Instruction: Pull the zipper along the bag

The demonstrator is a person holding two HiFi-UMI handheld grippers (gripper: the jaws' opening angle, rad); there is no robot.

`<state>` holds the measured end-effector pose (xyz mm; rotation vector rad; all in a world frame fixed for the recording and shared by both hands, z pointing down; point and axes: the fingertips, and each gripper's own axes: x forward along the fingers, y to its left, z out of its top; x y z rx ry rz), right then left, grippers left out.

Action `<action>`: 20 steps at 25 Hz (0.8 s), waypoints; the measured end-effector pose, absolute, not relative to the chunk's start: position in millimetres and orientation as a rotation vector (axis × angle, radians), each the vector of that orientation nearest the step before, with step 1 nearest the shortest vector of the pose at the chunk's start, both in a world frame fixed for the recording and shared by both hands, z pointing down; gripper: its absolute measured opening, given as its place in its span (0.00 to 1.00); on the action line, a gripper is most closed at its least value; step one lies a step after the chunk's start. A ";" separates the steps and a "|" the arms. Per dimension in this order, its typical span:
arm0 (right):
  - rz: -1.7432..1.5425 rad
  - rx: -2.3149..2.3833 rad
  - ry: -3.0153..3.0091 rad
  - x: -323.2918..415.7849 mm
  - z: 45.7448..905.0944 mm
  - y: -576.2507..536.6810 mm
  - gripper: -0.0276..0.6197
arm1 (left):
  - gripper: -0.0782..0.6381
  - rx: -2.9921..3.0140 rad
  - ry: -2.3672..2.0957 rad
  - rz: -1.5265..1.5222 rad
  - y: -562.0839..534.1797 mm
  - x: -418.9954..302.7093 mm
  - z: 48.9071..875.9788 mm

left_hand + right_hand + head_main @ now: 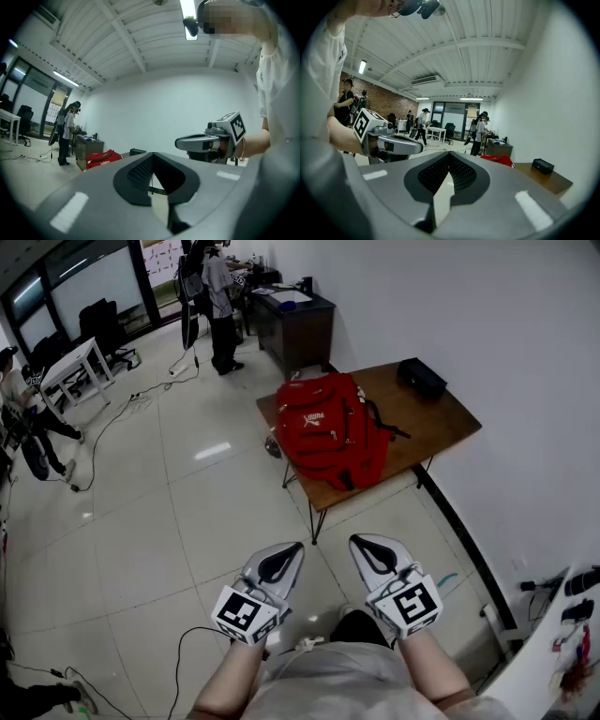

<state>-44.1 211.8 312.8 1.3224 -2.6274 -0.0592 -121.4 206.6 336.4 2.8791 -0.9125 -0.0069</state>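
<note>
- Red backpack [333,427] lies flat on a wooden table [450,427], well ahead of both grippers and untouched by either.
- Nothing of the task looks done yet. No jaw is on a zipper pull and neither gripper is near the bag. From this far off I cannot tell whether its zippers are open or closed.
- The left gripper [291,548] is held low and close to the person's body. Its jaw tips are pressed together with nothing between them.
- The right gripper [362,543] sits just beside it at about the same height. Its jaws are also fully closed and it is empty.
- From the head view, the bag lies straight out beyond the two gripper tips, roughly in line with the gap between them, with a stretch of tiled floor in between.
- In the left gripper view the bag shows small and off to the left of the jaw line. In the right gripper view it shows small and to the right of the jaw line. So neither gripper is aimed squarely at it.
- A black box [421,377] sits on the table beyond the bag, farther from the grippers.
- Everything is left to do, as I judge it: close the distance to the table, find the zipper pull, open a gripper and take hold of it, probably steady the bag with the other, then draw the pull along its track.
</note>
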 end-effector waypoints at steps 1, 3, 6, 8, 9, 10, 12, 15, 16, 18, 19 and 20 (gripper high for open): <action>-0.058 1.321 -2.629 -42.6 316.2 207.0 0.05 | 0.10 2.876 -0.921 -0.012 201.5 -122.6 338.5; -0.037 1.322 -2.627 -39.7 323.4 196.3 0.05 | 0.10 2.867 -0.936 -0.020 190.0 -124.7 343.3; 0.020 1.315 -2.622 -35.7 333.9 175.3 0.05 | 0.10 2.850 -0.948 -0.017 168.2 -122.1 351.6; 0.027 1.301 -2.632 -30.1 337.7 156.2 0.05 | 0.10 2.846 -0.952 -0.012 150.9 -114.5 355.4; 0.030 1.297 -2.637 -25.3 339.2 144.5 0.05 | 0.10 2.846 -0.956 -0.008 140.7 -109.5 356.8; 0.035 1.293 -2.640 -19.6 340.5 131.6 0.05 | 0.10 2.845 -0.964 0.002 129.4 -104.4 358.4; 0.042 1.287 -2.645 -6.8 342.7 104.2 0.05 | 0.10 2.837 -0.988 0.032 104.4 -94.1 362.2; 0.009 1.278 -2.641 15.7 344.9 61.7 0.05 | 0.10 2.832 -1.016 0.053 64.5 -75.1 365.3; -0.009 1.271 -2.638 24.1 347.0 47.2 0.05 | 0.10 2.826 -1.023 0.052 50.8 -68.2 367.4; -0.011 1.263 -2.630 42.9 353.2 17.6 0.05 | 0.10 2.804 -1.034 0.055 22.8 -53.1 373.7; 0.008 1.264 -2.627 53.5 356.3 2.4 0.05 | 0.10 2.793 -1.036 0.062 8.7 -44.3 376.6; 0.025 1.262 -2.626 64.2 358.7 -12.7 0.05 | 0.10 2.786 -1.035 0.072 -5.3 -35.1 379.1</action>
